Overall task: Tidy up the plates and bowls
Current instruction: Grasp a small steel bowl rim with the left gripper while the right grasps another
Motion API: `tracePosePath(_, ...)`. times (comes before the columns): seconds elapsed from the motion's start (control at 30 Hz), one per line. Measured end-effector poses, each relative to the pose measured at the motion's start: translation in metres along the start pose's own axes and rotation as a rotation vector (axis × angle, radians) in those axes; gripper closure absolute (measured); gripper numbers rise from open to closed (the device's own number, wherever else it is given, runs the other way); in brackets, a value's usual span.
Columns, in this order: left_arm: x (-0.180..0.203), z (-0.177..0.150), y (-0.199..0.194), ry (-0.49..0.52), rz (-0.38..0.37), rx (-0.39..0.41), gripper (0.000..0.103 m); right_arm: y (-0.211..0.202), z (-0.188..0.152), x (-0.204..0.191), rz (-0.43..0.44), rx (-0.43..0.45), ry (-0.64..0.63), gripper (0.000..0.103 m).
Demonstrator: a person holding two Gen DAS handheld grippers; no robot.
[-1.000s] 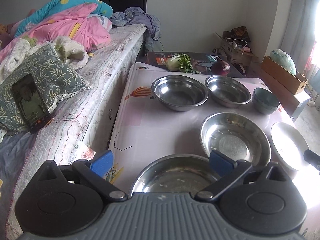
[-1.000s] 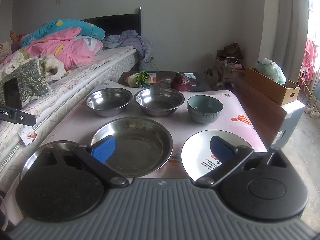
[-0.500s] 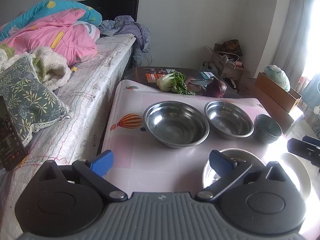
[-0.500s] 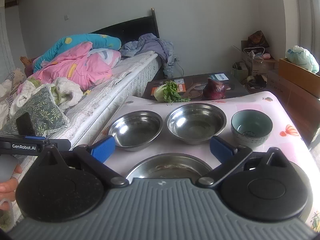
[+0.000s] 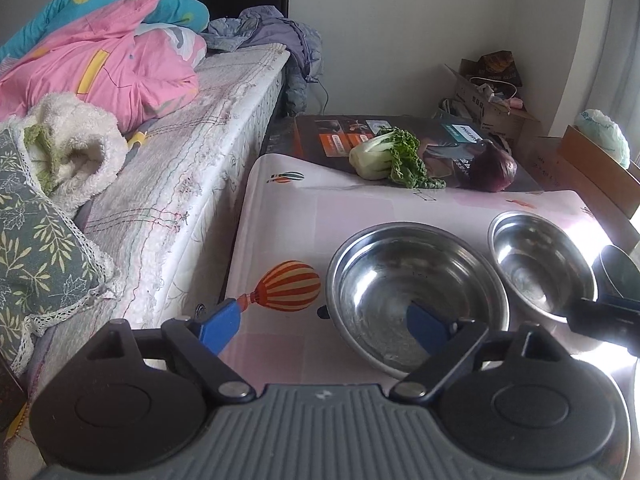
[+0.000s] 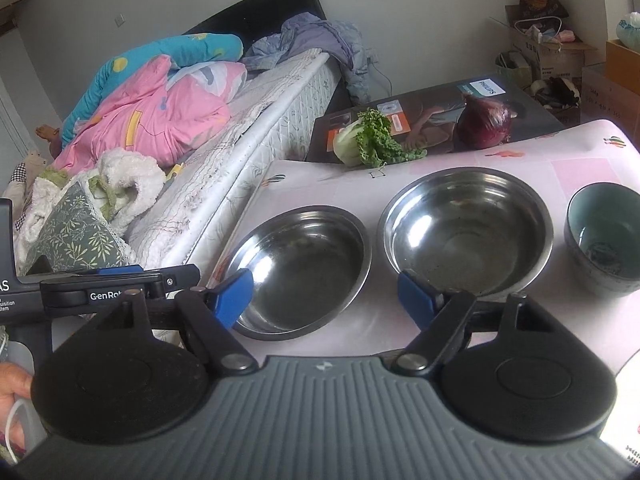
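Two steel bowls stand side by side on the pink table, with a teal ceramic bowl at their right. My left gripper is closing: one blue pad hangs inside the left steel bowl, the other over the cloth, and neither presses on the rim between them. My right gripper is closing too. It hovers over the near edges of the left steel bowl and the right steel bowl, gripping nothing. The right steel bowl also shows in the left wrist view.
A bed with bedding runs along the table's left side. Bok choy and a red onion lie on a dark box beyond the far edge. Cardboard boxes stand at the back right. A hand holds the left gripper's handle.
Both grippers have moved forward over the table to the far row of bowls. The nearer steel dishes and white plate have dropped out of view. Both pairs of jaws stand narrower.
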State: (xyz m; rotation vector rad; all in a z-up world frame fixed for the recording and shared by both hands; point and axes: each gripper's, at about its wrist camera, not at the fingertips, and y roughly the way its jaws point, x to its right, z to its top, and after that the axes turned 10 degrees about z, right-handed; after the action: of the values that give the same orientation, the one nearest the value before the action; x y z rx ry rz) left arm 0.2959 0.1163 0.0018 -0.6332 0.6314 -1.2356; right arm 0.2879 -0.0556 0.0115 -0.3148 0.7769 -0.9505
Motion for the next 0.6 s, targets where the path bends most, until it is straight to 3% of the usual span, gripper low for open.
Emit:
tracePosePath(0.1,0.002,0.01,0.024,-0.018,-0.005,-0.053,0.038,0.027,0.003,0.008,-0.005,-0.031,0.044,0.032)
tracePosePath(0.23,0.007,0.019,0.052,-0.012,-0.006,-0.11,0.047,0.05,0.006,0.019,-0.007,-0.063,0.103,0.044)
tracePosePath(0.3,0.009,0.02,0.062,-0.004,0.0,-0.136,0.062,0.058,0.006,0.024,-0.01,-0.079,0.124,0.05)
tracePosePath(0.5,0.01,0.018,0.077,-0.008,-0.02,-0.185,0.087,0.075,0.003,0.035,-0.008,-0.119,0.159,0.067)
tracePosePath(0.6,0.005,0.017,0.078,-0.034,-0.049,-0.205,0.093,0.079,0.002,0.038,0.008,-0.135,0.17,0.076)
